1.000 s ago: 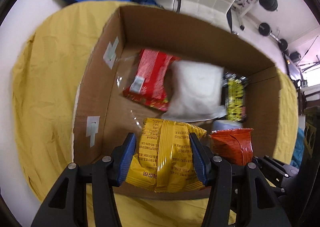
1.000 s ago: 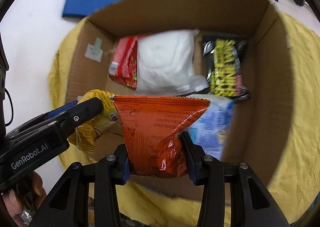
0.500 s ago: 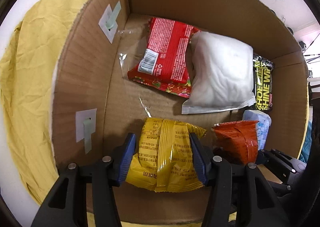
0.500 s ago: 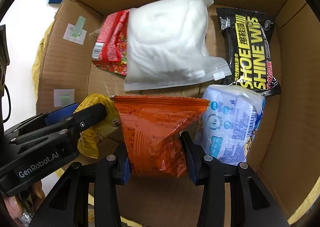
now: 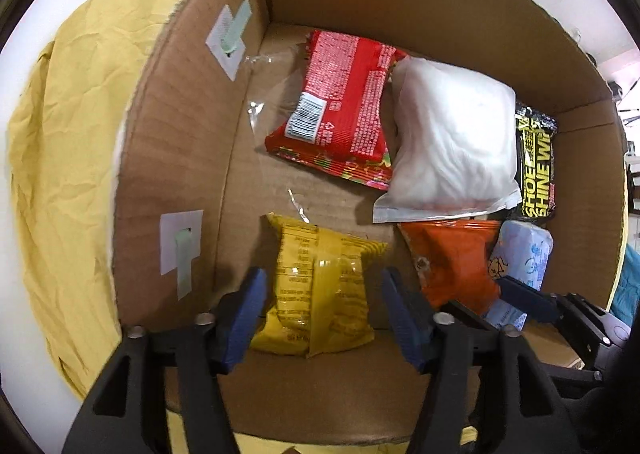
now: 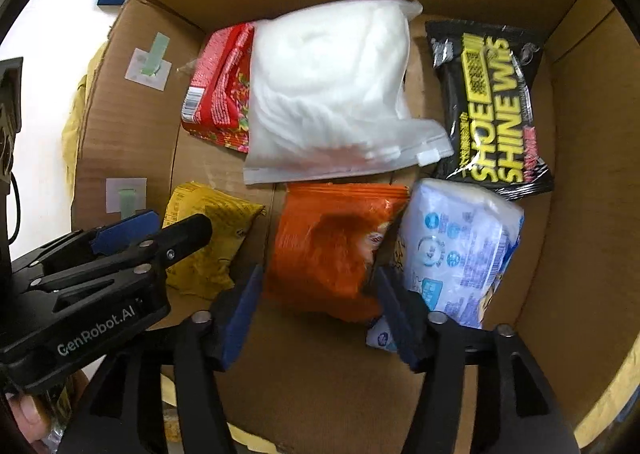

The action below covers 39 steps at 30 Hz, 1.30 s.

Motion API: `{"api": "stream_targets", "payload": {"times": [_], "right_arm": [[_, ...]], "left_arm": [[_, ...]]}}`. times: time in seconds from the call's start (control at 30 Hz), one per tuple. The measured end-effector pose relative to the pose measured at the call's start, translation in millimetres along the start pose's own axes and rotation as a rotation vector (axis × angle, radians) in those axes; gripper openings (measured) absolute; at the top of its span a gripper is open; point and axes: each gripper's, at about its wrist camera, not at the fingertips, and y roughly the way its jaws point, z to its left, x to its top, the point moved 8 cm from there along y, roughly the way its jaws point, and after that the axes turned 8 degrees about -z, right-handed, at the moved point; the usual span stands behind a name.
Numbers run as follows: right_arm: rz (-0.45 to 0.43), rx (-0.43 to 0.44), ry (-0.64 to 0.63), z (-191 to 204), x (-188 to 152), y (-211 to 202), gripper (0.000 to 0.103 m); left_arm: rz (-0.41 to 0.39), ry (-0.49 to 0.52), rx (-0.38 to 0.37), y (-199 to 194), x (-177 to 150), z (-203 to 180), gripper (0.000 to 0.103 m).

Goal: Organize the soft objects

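Both released into the cardboard box [image 5: 192, 141]: left gripper [image 5: 320, 318] spread wide around the yellow packet [image 5: 320, 286] near the taped wall, right gripper [image 6: 316, 310] likewise around the orange packet [image 6: 332, 250] alongside, placement seemingly done.

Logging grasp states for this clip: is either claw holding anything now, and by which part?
Nothing held: left claw open around yellow packet; right claw open around orange packet.

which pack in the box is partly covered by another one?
The red pack, back left: the white pouch overlaps its right edge. The yellow, orange, blue and black packs lie uncovered.
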Motion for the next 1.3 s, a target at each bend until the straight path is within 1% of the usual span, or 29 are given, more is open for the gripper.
{"api": "stream_targets", "payload": {"times": [0.03,0.07,0.1,0.17,0.2,0.23,0.27,0.33,0.37,0.43,0.5,0.67,0.7,0.8,0.87,1.03,1.1,1.17,1.2,1.3], "right_arm": [[-0.006,-0.002,-0.002,0,0,-4,0.072],[-0.012,-0.008,-0.005,0,0,-6,0.073],[-0.019,-0.021,-0.008,-2,1,-9,0.073],[-0.027,-0.03,-0.005,-3,1,-14,0.073],[-0.033,-0.042,-0.003,-6,2,-17,0.073],[-0.037,-0.051,-0.003,-8,0,-21,0.074],[-0.043,-0.058,-0.002,-10,-1,-24,0.075],[-0.051,-0.07,0.0,-15,-3,-29,0.083],[-0.053,-0.071,-0.001,-20,-8,-37,0.084],[-0.058,-0.087,-0.004,-24,-10,-42,0.092],[-0.062,-0.094,-0.006,-29,-14,-49,0.096],[-0.081,-0.118,0.008,-38,-18,-60,0.098],[-0.087,-0.118,0.011,-40,-19,-65,0.098],[-0.105,-0.122,0.01,-38,-22,-77,0.098],[-0.127,-0.122,0.01,-38,-24,-91,0.098],[-0.193,-0.12,0.016,-37,-33,-142,0.098],[-0.239,-0.119,0.02,-36,-38,-173,0.098],[-0.275,-0.117,0.02,-34,-42,-200,0.098],[-0.3,-0.112,0.022,-33,-46,-218,0.098],[-0.35,-0.112,0.018,-30,-54,-253,0.098]], "left_arm": [[-0.006,-0.005,-0.001,-3,0,1,0.063],[-0.016,-0.008,0.003,-6,0,2,0.067],[-0.022,-0.008,0.007,-8,0,3,0.071],[-0.045,-0.002,0.017,-15,2,5,0.072],[-0.054,0.002,0.021,-18,3,6,0.074],[-0.063,0.005,0.023,-22,2,5,0.078],[-0.071,0.006,0.025,-25,2,5,0.086],[-0.082,0.004,0.027,-33,3,3,0.092],[-0.086,0.001,0.031,-35,2,3,0.095],[-0.093,0.002,0.036,-40,1,3,0.096],[-0.099,0.002,0.038,-43,2,3,0.099],[-0.13,0.001,0.03,-56,1,-4,0.1],[-0.143,0.005,0.028,-63,-4,-7,0.1],[-0.18,0.019,0.038,-76,0,-13,0.1],[-0.212,0.029,0.038,-93,-3,-18,0.1],[-0.297,0.05,0.04,-148,-10,-32,0.1],[-0.321,0.055,0.035,-165,-13,-37,0.1],[-0.359,0.048,0.022,-194,-18,-42,0.1],[-0.373,0.049,0.019,-201,-20,-45,0.1],[-0.433,0.081,0.041,-237,-27,-54,0.1]]}}
